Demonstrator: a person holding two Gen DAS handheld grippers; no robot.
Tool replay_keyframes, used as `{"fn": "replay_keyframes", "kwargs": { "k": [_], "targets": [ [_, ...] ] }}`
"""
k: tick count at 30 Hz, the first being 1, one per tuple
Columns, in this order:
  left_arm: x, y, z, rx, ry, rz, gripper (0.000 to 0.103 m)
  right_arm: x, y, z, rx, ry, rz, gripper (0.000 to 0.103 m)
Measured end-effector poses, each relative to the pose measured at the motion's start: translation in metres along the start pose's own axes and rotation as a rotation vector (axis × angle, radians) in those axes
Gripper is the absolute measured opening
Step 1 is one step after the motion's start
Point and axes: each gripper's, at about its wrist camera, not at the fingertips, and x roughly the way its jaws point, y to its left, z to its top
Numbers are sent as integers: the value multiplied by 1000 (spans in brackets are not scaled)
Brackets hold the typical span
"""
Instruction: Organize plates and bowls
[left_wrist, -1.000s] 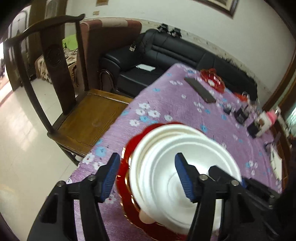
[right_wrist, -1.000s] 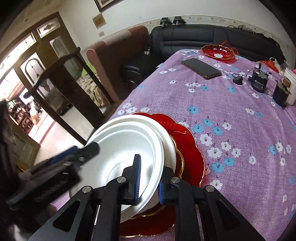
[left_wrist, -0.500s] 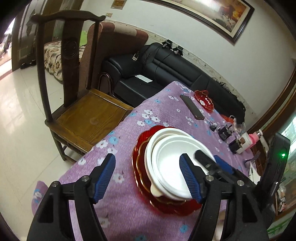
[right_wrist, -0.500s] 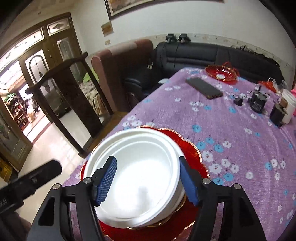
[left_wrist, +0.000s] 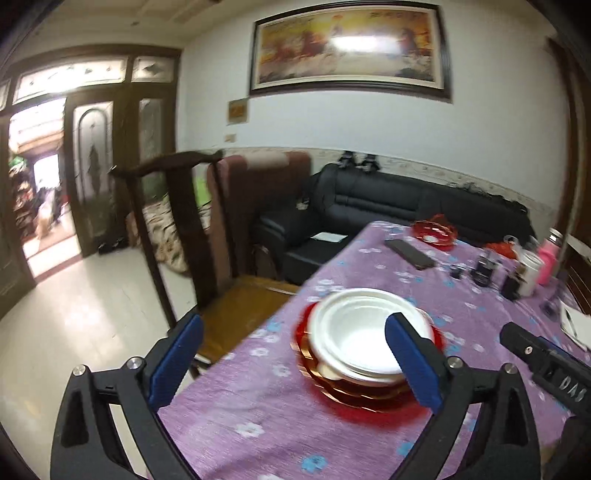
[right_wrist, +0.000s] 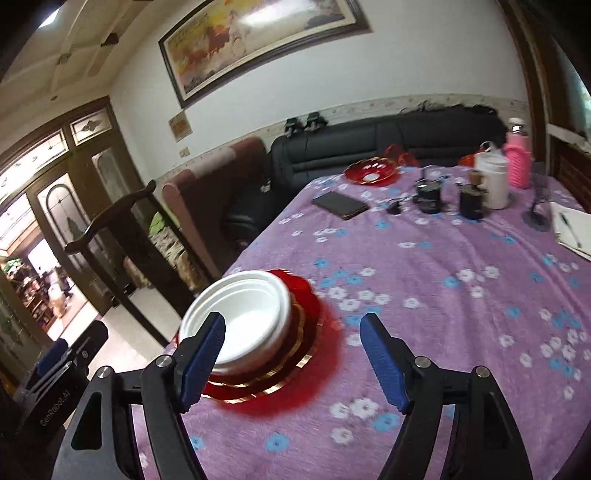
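A stack of white bowls (left_wrist: 354, 332) (right_wrist: 243, 314) rests on red gold-rimmed plates (left_wrist: 354, 402) (right_wrist: 306, 332) at the near left corner of the purple flowered table (right_wrist: 424, 332). My left gripper (left_wrist: 293, 321) hangs short of the stack and above the table edge. Its jaws are opening wide and nothing is between the pads. My right gripper (right_wrist: 293, 319) sits back from the stack on its right side. Its jaws are also opening and hold nothing. Each gripper's black body shows at the edge of the other's view.
A dark wooden chair (left_wrist: 251, 295) stands against the table's left edge, with a black sofa (left_wrist: 388, 206) behind. Farther along the table lie a phone (right_wrist: 340, 205), a red dish (right_wrist: 371, 171), a white mug (right_wrist: 491, 181), a pink bottle (right_wrist: 519, 162), chargers and a notebook (right_wrist: 572, 229).
The right gripper let go of the white bowl's rim and opened. The left jaws widened. Both grippers drew back and up from the stack, which stays on the red plates.
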Motion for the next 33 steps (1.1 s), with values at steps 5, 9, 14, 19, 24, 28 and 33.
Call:
{"fn": "replay_keyframes", "kwargs": {
  "k": [5,9,14,19,24,28,33],
  "targets": [
    [-15,-31,-5,59,34,-46,99,-9,-20,-14,-28,8,-140,90],
    [-33,-42,-5,94,29,-18,99,-11,-23,-1,-153,63,-178,90],
    [-45,-59,-6,79,-13,-5,99,-42,-44,9,-155,11,-162,91],
    [-54,-82,-18,37,-44,-48,99,-53,-98,-33,140,-29,-25,92],
    [-57,-104,-31,150,-50,-59,99,-66,-128,-72,96,39,-87,92],
    [-47,-114,-28,189,-19,-58,99,-74,-125,-61,-75,74,-142,92],
    [-42,-115,-26,158,-18,-59,99,-68,-124,-55,-84,91,-155,92]
  ]
}}
